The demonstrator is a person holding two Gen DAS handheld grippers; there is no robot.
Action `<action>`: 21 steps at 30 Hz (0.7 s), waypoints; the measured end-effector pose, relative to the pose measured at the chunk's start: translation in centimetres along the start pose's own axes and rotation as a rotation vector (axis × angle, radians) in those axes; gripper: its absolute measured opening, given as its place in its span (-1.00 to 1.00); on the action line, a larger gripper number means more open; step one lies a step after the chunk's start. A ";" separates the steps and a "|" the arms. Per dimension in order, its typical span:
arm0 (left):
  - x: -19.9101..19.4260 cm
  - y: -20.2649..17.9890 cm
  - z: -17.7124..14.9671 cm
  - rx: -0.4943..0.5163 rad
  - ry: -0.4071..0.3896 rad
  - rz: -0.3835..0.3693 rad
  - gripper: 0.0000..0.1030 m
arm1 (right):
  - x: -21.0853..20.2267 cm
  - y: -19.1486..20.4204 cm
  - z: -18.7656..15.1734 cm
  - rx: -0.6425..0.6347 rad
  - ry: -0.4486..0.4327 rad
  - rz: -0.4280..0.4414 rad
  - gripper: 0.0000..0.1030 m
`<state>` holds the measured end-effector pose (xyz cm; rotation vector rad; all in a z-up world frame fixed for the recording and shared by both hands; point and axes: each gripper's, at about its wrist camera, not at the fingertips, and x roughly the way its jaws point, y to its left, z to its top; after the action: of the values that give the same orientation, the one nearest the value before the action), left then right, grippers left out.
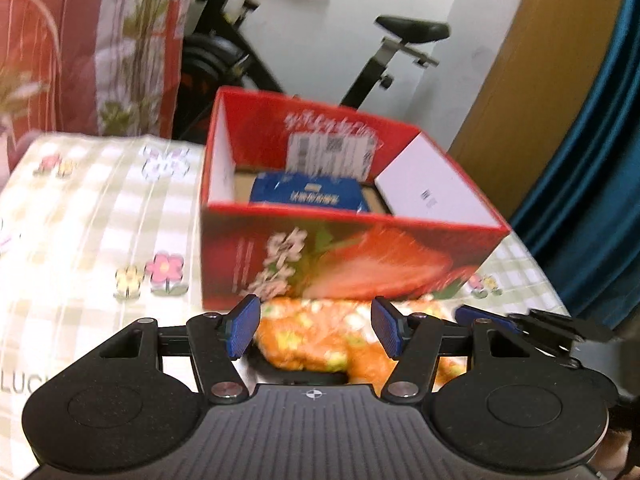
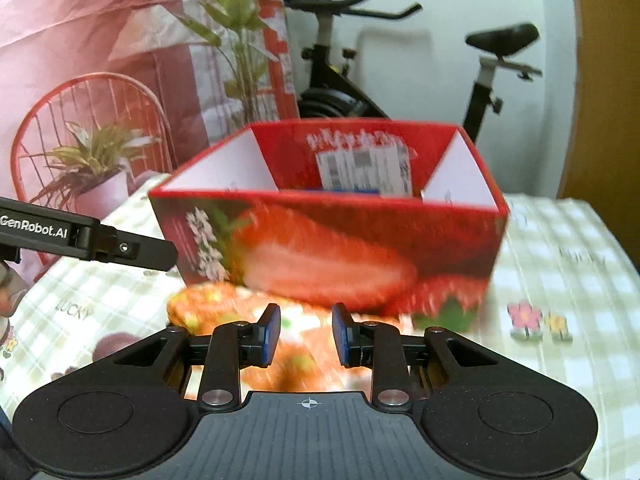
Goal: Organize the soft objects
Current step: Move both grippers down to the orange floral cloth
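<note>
An orange soft object with green and white spots (image 1: 320, 340) lies on the checked cloth just in front of a red strawberry-print box (image 1: 344, 252). It also shows in the right wrist view (image 2: 236, 312), before the box (image 2: 332, 248). A blue soft packet (image 1: 308, 194) lies inside the box. My left gripper (image 1: 314, 330) is open, its jaws on either side of the orange object. My right gripper (image 2: 306, 334) is partly open over the same object, its fingers not pressing it. The right gripper's fingers (image 1: 532, 322) show in the left view.
A checked cloth with flower prints (image 1: 100, 220) covers the surface. An exercise bike (image 2: 400, 64) stands behind the box. A pink printed backdrop (image 2: 100, 80) is at the left, a teal curtain (image 1: 592, 160) at the right. The left gripper's arm (image 2: 88, 236) enters from the left.
</note>
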<state>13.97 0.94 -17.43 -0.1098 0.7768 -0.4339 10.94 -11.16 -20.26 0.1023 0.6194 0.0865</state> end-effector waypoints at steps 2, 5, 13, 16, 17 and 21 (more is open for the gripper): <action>0.7 0.7 -0.2 -0.019 0.020 0.005 0.23 | -0.1 -0.6 -0.7 0.018 0.010 -0.017 -0.34; 1.6 1.4 -0.5 -0.047 0.042 0.020 0.23 | -0.1 -1.8 -1.4 0.067 0.024 -0.048 -0.22; 4.2 2.6 -1.4 -0.130 0.106 0.010 0.23 | 0.8 -4.4 -2.6 0.180 0.076 -0.034 -0.09; 4.9 2.8 -1.4 -0.163 0.119 -0.014 0.23 | 1.4 -4.4 -2.6 0.190 0.086 -0.013 -0.07; 5.2 2.8 -1.4 -0.173 0.124 -0.025 0.23 | 1.6 -4.4 -2.7 0.192 0.090 -0.011 -0.07; 6.1 2.6 -1.3 -0.183 0.144 -0.041 0.22 | 2.1 -4.8 -2.7 0.233 0.104 -0.004 -0.07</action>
<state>17.76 0.80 -22.98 -0.2677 0.9572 -0.4117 11.33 -15.50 -24.20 0.3234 0.7324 0.0156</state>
